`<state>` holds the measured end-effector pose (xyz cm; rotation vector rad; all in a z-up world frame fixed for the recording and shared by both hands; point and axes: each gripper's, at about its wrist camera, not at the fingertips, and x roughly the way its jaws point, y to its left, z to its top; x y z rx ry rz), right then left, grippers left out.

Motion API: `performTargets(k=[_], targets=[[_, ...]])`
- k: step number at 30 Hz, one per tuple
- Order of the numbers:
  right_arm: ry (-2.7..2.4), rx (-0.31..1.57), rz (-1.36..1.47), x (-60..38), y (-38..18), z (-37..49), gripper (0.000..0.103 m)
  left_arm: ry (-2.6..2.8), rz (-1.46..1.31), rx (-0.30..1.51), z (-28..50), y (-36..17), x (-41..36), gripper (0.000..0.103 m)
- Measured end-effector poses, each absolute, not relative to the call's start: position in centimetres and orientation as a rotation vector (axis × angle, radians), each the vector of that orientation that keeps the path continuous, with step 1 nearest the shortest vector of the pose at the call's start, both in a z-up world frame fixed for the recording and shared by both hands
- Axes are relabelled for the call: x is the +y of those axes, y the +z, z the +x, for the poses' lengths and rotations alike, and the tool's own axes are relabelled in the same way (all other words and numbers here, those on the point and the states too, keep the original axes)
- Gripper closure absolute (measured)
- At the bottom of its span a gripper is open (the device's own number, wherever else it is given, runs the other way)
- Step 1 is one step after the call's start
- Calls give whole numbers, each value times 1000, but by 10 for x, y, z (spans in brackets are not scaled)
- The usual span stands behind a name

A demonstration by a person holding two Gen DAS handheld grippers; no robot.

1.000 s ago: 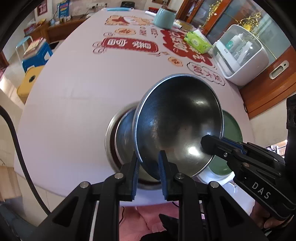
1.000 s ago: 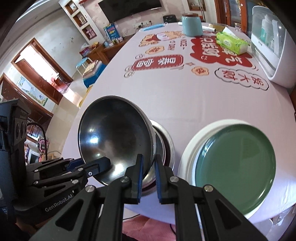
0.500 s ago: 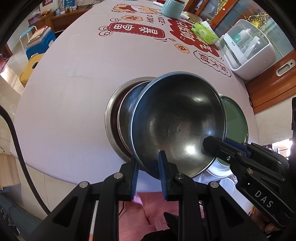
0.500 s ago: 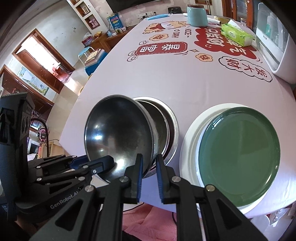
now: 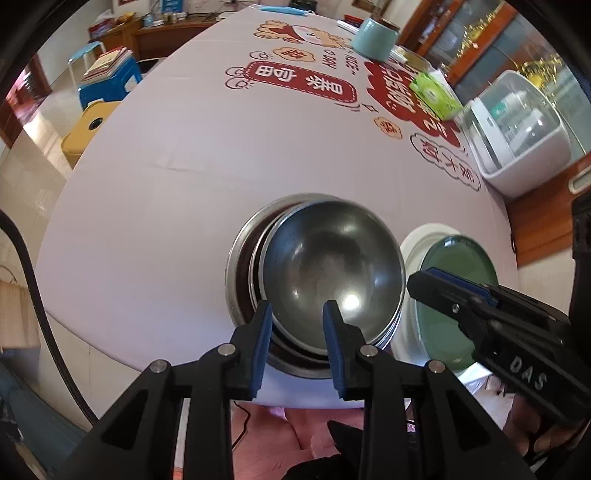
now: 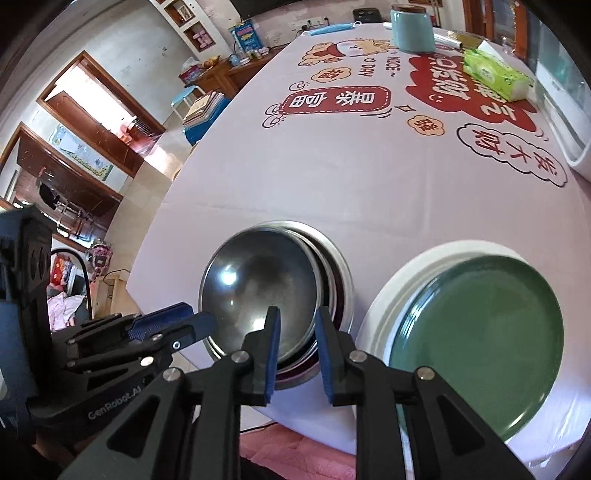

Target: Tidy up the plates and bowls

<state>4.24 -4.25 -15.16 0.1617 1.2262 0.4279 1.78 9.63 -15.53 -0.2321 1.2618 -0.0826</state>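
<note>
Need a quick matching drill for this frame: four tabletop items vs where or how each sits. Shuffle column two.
Items:
1. top steel bowl
2. green plate
3. tissue pack
4. teal canister

Places:
A. at the far end of the table
B. stacked on a white plate
C. nested off-centre in the bowl stack
D. far right, beside the red print

Pairs: 1-C, 2-B, 3-D, 4-A

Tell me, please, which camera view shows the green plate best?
The right wrist view: the green plate appears almost whole, resting on a white plate, clipped only by that gripper's own finger. In the left wrist view the right gripper covers much of the green plate.
</note>
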Motion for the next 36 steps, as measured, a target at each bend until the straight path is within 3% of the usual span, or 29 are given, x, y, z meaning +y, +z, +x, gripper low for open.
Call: performTargets(k=[10,12,16,26,32,36], targets=[[492,1277,148,-62,-154,67,82,-2,-324,1147,18,-135,92,69],[503,1283,150,-65,-155,71,79,13,-330,1133,17,-133,89,67],[527,1280,163,-72,-156,78,69,40,-346,1100,15,-130,86,55],[565,1318,219,-86,-167,88,49,118,-383,1081,-1,-131,83,44],[516,1291,279,-100,-163,91,37,127,-365,1082,-1,-128,93,31],[484,1279,360,-111,-164,89,33,106,-357,1113,6,-134,103,26]])
